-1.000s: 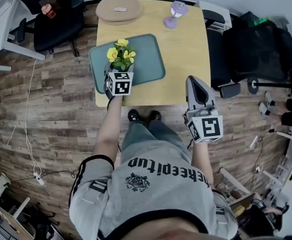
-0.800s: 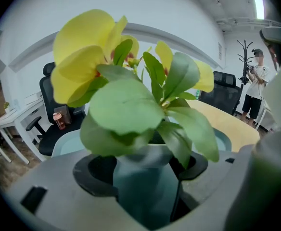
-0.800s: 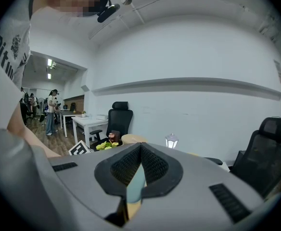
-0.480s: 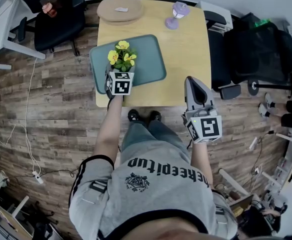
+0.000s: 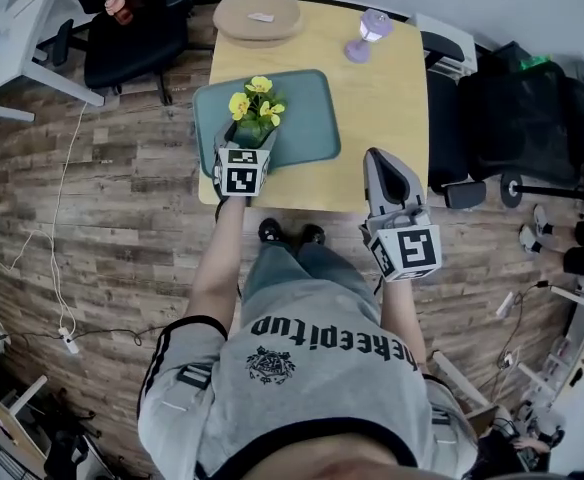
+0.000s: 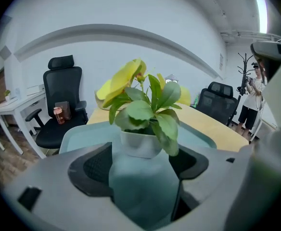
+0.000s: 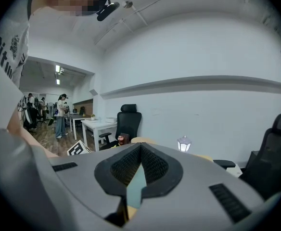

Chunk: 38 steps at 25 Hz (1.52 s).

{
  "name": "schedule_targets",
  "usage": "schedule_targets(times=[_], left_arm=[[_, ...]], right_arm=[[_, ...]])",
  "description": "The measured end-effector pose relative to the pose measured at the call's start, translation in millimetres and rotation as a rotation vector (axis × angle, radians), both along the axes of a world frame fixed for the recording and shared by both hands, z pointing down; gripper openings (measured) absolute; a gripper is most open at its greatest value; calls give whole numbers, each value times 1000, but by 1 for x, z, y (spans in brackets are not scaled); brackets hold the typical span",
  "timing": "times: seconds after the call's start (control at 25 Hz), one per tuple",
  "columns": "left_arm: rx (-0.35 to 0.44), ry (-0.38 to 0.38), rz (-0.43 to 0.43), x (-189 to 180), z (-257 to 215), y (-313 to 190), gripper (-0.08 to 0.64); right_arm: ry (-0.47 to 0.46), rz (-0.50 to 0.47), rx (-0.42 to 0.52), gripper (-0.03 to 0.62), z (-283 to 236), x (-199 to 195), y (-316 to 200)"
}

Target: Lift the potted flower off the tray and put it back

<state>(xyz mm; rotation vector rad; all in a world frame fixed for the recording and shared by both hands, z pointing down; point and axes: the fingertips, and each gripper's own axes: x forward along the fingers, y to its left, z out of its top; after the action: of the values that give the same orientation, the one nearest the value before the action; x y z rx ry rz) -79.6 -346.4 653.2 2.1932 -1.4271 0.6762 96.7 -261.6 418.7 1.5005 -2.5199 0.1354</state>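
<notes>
The potted flower [image 5: 253, 108], yellow blooms and green leaves in a small white pot [image 6: 139, 143], stands upright on the teal tray [image 5: 307, 118] at the left of the wooden table [image 5: 387, 98]. My left gripper [image 5: 246, 142] is at the tray's near edge, just behind the pot. In the left gripper view that left gripper [image 6: 140, 161] is open wide, the pot sitting just beyond its dark pads [image 6: 95, 165] and not clamped. My right gripper [image 5: 378, 160] hovers over the table's near right edge, shut on nothing, its right gripper [image 7: 139, 149] pads meeting.
A round wooden board [image 5: 259, 16] and a small purple lantern [image 5: 372, 30] sit at the table's far edge. Black office chairs [image 5: 137, 28] [image 5: 517, 108] flank the table. A white desk [image 5: 12, 38] stands at far left. The floor is wood planks.
The head view has shifted slightly. The left gripper stays at the tray's near edge behind the flower, and the right gripper holds its place by the table's edge.
</notes>
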Motion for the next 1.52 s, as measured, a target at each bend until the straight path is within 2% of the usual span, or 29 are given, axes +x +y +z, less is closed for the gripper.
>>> schedule_targets(times=[0.24, 0.4, 0.52, 0.6, 0.8, 0.88, 1.52], left_arm=[[0, 9, -51, -15, -23, 37, 347], [36, 41, -77, -19, -48, 56, 317], [85, 34, -98, -22, -70, 69, 218], [120, 33, -105, -23, -86, 78, 196], [212, 32, -158, -27, -123, 96, 49], [247, 34, -171, -27, -135, 103, 17], [489, 99, -239, -14, -246, 152, 6]], right_arm=[[-29, -83, 13, 2, -5, -19, 6], [-42, -134, 29, 2, -13, -31, 9], [-51, -161, 40, 2, -16, -38, 14], [-53, -174, 46, 2, -19, -42, 17], [-61, -204, 65, 2, -27, -48, 25], [-62, -212, 73, 2, -28, -49, 29], [-92, -228, 151, 2, -63, -26, 55]])
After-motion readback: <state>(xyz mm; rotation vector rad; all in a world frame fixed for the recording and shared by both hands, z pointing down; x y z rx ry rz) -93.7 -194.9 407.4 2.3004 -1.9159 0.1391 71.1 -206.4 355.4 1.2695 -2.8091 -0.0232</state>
